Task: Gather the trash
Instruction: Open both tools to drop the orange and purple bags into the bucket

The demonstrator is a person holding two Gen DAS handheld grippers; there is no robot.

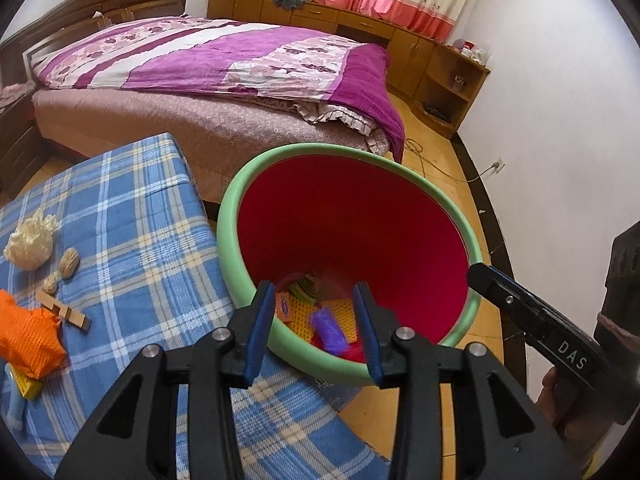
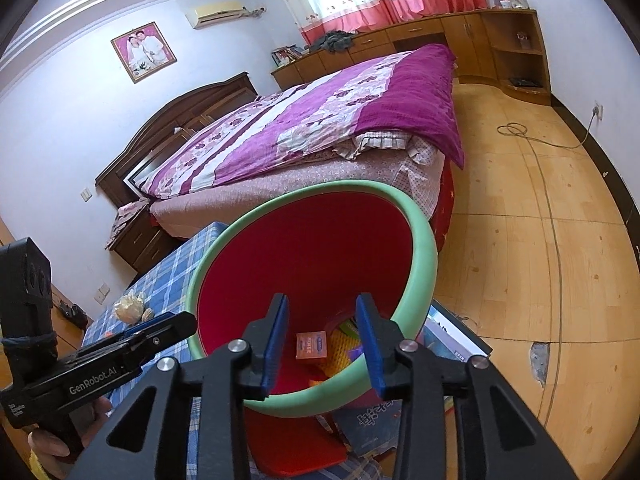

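A red waste bin with a green rim (image 1: 280,332) (image 2: 420,276) stands tilted against the blue plaid table (image 1: 140,220). In its bottom lie a small orange box (image 1: 283,308) (image 2: 312,345), a purple wrapper (image 1: 330,330) and yellow mesh (image 1: 298,322). My left gripper (image 1: 313,292) hangs over the bin mouth, jaws parted, nothing between the pads. Over the same opening my right gripper (image 2: 323,304) is also open and empty. On the table lie a white wad (image 1: 30,244), peanuts (image 1: 69,263), a wooden clip (image 1: 66,312) and orange mesh (image 1: 28,340).
A bed with a purple quilt (image 1: 240,60) stands behind the bin. Books (image 2: 372,420) and a red flat thing (image 2: 296,440) lie under the bin's near side. A cable (image 2: 540,168) runs over the wooden floor on the right. Wooden cabinets (image 1: 420,52) line the far wall.
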